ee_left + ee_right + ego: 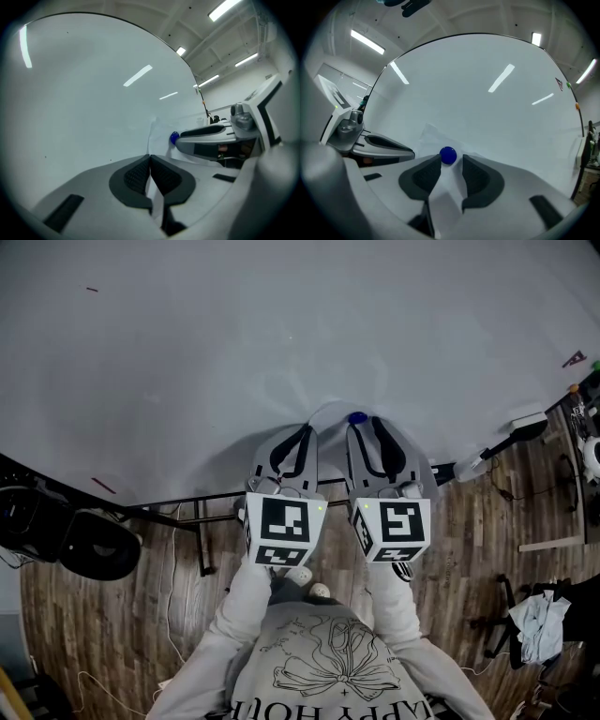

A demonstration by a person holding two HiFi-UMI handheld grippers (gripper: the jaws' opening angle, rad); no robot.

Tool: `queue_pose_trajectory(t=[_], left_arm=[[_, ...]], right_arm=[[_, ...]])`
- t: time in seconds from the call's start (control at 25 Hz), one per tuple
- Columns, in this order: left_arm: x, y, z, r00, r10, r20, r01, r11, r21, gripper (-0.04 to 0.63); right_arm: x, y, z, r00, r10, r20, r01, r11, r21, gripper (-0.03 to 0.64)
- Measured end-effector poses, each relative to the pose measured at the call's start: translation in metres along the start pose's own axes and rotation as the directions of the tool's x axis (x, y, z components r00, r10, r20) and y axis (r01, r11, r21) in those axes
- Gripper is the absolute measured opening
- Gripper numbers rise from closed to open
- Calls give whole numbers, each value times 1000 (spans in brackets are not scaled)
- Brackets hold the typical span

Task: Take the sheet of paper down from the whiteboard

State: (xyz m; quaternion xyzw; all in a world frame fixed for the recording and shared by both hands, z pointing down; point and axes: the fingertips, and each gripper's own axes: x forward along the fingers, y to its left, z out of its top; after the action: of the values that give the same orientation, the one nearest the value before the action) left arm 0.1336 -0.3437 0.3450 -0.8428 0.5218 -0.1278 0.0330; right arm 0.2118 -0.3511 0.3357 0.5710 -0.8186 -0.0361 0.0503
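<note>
your left gripper (150, 158): fingers pinched tight on the edge of the sheet of paper (433, 140) | your right gripper (451, 161): fingers spread wide, gripping nothing, blue magnet (448, 155) at their 12 o'clock between the tips | paper: against the whiteboard (281, 334), magnet on it

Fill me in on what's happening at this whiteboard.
A person stands at the whiteboard with a gripper in each hand, taking down a sheet of paper. The left gripper is shut on the paper's edge. The right gripper is open, its jaws apart right at the blue magnet that pins the paper to the board, not clamped on it. The magnet is not yet off, so the paper is still up.
</note>
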Motion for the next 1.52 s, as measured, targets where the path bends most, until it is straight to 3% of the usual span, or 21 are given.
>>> queue_pose_trajectory(t=[0.2,0.8,1.52], left_arm=[[0,1,0,1000,-6,4,6,998,-55,5],[-3,0,3,1000,-16,9,17,994,-104,3],[-36,41,2,996,93,-10,-93,991,-95,3]], right_arm=[[0,7,3,1000,-1,10,1,1000,-18,141],[5,6,5,1000,-21,9,21,1000,-3,118],[-12,-43,24,992,-113,60,111,993,36,117]])
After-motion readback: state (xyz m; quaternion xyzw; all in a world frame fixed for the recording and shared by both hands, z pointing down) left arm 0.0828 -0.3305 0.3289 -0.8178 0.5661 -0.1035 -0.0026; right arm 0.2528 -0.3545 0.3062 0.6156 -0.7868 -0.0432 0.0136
